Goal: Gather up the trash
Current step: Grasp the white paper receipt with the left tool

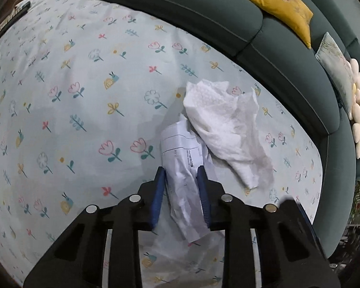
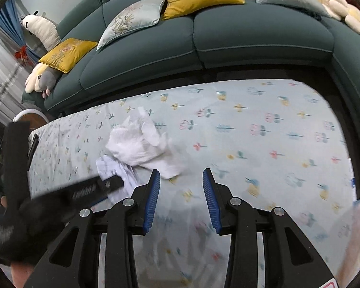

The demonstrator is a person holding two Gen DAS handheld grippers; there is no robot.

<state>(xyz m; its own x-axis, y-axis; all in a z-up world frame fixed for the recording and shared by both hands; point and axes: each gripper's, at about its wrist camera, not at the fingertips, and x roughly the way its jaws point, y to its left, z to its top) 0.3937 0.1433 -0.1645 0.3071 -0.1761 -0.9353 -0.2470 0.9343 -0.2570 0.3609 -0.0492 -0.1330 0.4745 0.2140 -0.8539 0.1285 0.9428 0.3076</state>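
**Floral tabletop: two pieces of trash**

Floral tablecloth (image 1: 60, 120) before green sofa (image 1: 204, 12). Left gripper (image 1: 181, 176) clenched on crumpled printed paper (image 1: 180, 153), long axis running along the fingers. White tissue (image 1: 225, 124) just upper right, touching it. Right gripper (image 2: 181, 178) unclenched, empty; tissue up-left of it.

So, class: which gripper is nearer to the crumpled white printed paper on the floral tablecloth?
Left. The left gripper has its blue pads closed on the crumpled white printed paper. The right gripper hangs open over bare tablecloth, beside it.
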